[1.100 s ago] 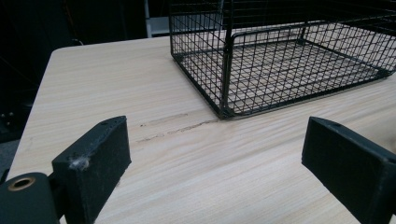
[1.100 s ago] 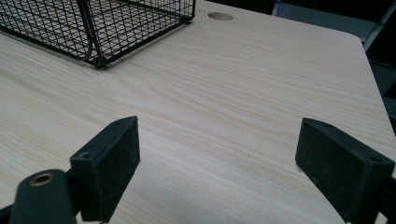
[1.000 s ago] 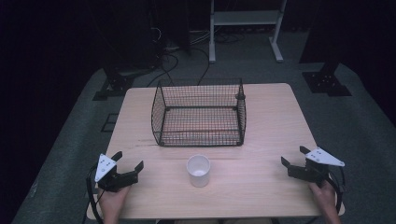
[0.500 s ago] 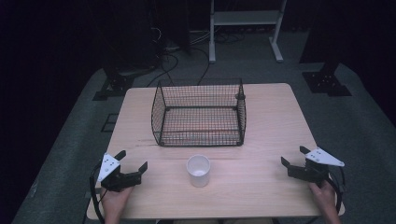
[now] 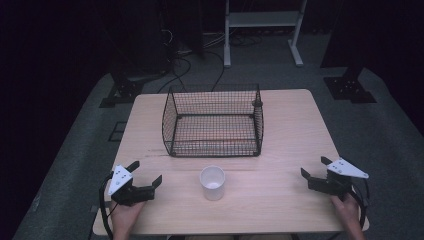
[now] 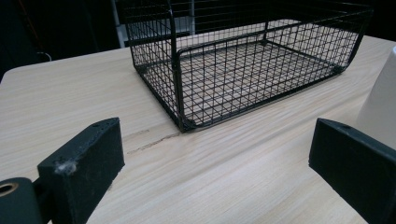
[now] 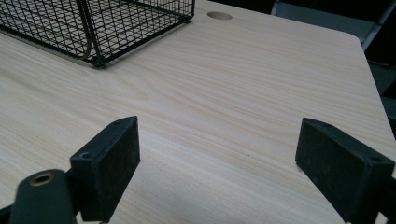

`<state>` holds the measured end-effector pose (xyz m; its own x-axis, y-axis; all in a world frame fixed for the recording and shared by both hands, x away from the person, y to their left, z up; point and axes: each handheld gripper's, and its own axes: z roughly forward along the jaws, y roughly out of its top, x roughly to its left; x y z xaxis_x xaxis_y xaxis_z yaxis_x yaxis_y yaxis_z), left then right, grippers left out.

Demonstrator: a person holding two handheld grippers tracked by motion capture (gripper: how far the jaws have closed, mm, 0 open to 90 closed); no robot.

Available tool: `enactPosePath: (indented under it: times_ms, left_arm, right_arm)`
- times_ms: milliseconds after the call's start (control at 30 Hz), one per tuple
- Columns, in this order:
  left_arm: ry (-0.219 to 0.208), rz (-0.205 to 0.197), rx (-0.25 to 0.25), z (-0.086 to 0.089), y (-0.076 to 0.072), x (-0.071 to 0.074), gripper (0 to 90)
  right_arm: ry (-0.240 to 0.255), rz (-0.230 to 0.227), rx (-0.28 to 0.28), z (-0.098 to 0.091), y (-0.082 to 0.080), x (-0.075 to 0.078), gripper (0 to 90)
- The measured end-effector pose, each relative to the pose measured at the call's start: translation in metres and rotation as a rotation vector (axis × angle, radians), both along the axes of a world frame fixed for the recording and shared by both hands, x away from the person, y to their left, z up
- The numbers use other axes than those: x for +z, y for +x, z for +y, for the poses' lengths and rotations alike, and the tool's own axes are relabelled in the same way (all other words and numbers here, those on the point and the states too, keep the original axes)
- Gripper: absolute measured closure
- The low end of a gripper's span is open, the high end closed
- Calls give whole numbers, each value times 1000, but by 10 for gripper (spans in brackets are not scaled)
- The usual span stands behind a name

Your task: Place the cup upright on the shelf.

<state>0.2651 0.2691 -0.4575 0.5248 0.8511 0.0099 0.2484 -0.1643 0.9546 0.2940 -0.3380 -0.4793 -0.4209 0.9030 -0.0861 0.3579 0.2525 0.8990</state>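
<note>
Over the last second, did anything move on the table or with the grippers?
The left gripper swung its open jaws rightward, toward the white cup, without touching it. The right gripper stayed put, jaws open. The cup and the wire basket did not move; nothing was grasped.

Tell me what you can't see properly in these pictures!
- White paper cup: high view shows its inside too small to tell if it's empty; left gripper view's right edge cuts it off.
- Black wire mesh basket: right gripper view's top-left corner cuts most of it off.
- Dark room behind the light wooden table: too dim in high view.
</note>
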Motion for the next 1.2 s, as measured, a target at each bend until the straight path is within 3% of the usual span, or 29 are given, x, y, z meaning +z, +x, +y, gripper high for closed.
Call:
enactPosePath:
  times_ms: [433, 700, 1200]
  left_arm:
    - [30, -4, -51, -14, 0, 3, 23]
    - [27, -6, -81, -18, 0, 7, 23]
    - [34, 0, -224, -39, 0, 22, 23]
  right_arm:
    - [1, 1, -1, 0, 0, 0, 131]
    - [-1, 2, -4, 0, 0, 0, 131]
    - [-3, 6, -4, 0, 0, 0, 131]
